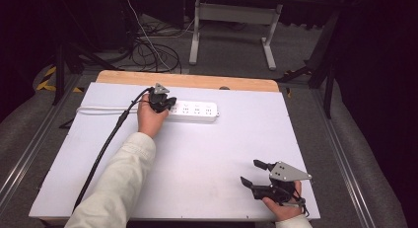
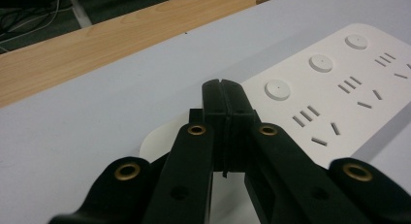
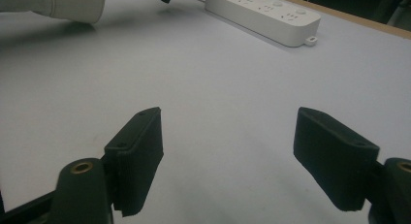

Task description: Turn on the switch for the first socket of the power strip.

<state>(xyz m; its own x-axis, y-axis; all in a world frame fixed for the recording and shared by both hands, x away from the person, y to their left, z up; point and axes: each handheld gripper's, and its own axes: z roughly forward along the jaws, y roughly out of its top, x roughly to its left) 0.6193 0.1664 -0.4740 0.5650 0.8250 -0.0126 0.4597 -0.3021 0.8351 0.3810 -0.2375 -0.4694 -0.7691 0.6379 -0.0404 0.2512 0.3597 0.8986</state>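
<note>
A white power strip (image 1: 194,111) with several sockets and round buttons lies across the far middle of the white table top (image 1: 197,159). My left gripper (image 1: 167,105) hovers over the strip's left end, jaws pressed together with nothing between them; in the left gripper view its tips (image 2: 224,95) sit just above the strip (image 2: 339,93), near the first round button (image 2: 277,89). My right gripper (image 1: 252,172) rests near the front right of the table, jaws wide apart and empty. In the right gripper view (image 3: 228,151) the strip (image 3: 264,13) lies far ahead.
The strip's white cord (image 1: 101,109) runs left across the table. A black cable (image 1: 106,149) trails from the left gripper toward the front left edge. A wooden strip (image 1: 187,81) borders the table's far side. A desk frame (image 1: 231,25) and floor cables (image 1: 148,50) lie beyond.
</note>
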